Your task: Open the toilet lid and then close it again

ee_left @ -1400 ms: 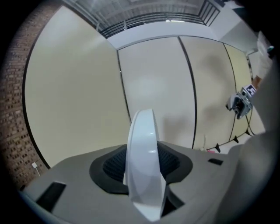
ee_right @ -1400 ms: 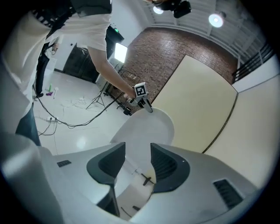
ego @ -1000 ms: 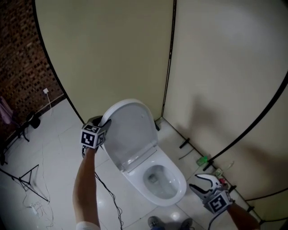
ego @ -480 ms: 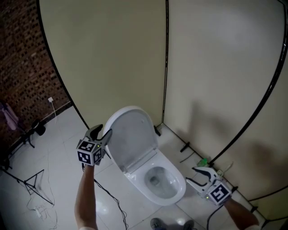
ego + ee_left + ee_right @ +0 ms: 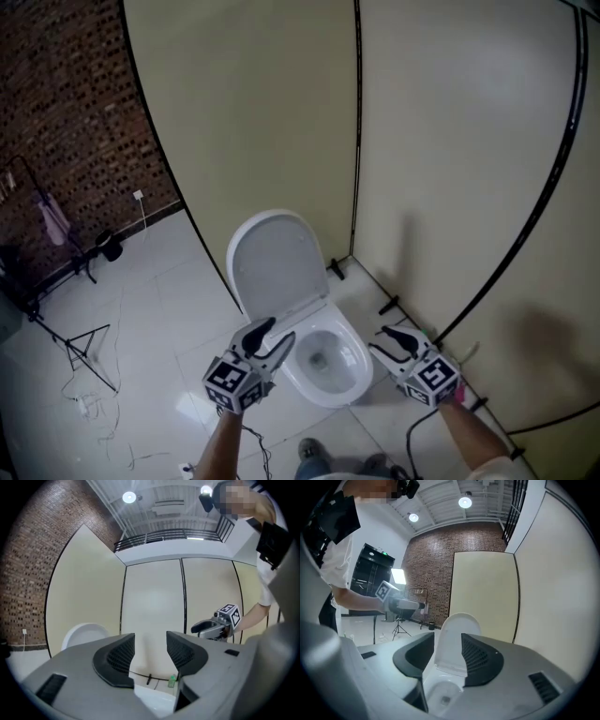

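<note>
white, glossy moulded plastic is forming the toilet lid [image 5: 275, 258], which is standing raised on its rear hinge and leaning back toward the beige partition panel [image 5: 253, 112], with the bowl [image 5: 298, 377] lying open below it. the left gripper [image 5: 279, 330] is hovering near the bowl's front-left rim, well apart from the lid. its jaws have just been opening and are standing spread with nothing between them, only the far wall showing through the gap. the right gripper [image 5: 380, 339] is hovering by the bowl's right side, its jaws likewise parted and pinching nothing. in the right gripper view the lid is merely lining up beyond the gap, not lying between the pads.

handling, as a judgement: the lid is looking rigid, fairly light and slippery, and it is pivoting only about its hinge. the free top edge or an upper side rim is offering the best hold, and an unsupported lid is likely to slam.

writing: the square markers on each gripper are carrying patterns, not words. no brand is showing on the toilet. a small green object [image 5: 172, 680] at the partition's foot is too small to read.
</note>
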Demonstrator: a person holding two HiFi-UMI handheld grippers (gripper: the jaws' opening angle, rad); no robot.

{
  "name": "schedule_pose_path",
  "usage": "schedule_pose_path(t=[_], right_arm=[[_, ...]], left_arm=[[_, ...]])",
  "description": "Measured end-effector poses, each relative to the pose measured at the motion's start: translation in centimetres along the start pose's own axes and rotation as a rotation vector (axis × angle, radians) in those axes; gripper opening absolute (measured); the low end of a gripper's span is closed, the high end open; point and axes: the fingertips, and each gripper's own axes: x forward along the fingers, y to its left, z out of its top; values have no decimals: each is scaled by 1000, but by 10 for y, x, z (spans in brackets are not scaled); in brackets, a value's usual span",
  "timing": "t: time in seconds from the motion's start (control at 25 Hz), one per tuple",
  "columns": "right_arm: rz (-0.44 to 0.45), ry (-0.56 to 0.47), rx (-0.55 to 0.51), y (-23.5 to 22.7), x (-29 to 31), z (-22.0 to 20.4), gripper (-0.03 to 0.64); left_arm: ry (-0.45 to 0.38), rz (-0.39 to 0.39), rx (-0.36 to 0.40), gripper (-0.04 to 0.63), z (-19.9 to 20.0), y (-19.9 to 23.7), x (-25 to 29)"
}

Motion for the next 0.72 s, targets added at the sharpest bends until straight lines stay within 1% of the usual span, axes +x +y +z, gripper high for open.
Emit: schedule_pose_path(t=[0.16, 0.28, 0.44, 0.64, 0.72], right_arm=[[41, 10, 63, 23, -26, -5, 186], [59, 0, 84, 34, -39, -9, 186], [77, 13, 109, 42, -47, -24, 186], [94, 21, 94, 46, -56, -26, 186], [92, 17, 90, 46, -58, -24, 186]], left_arm=[[-21, 4, -86, 207, -8, -72, -30], [-39, -6, -115, 207, -8, -106, -37], [7, -1, -115, 207, -24, -133, -36], [1, -10, -97, 207, -20, -149, -34], [43, -20, -85, 204, -26, -153, -33]])
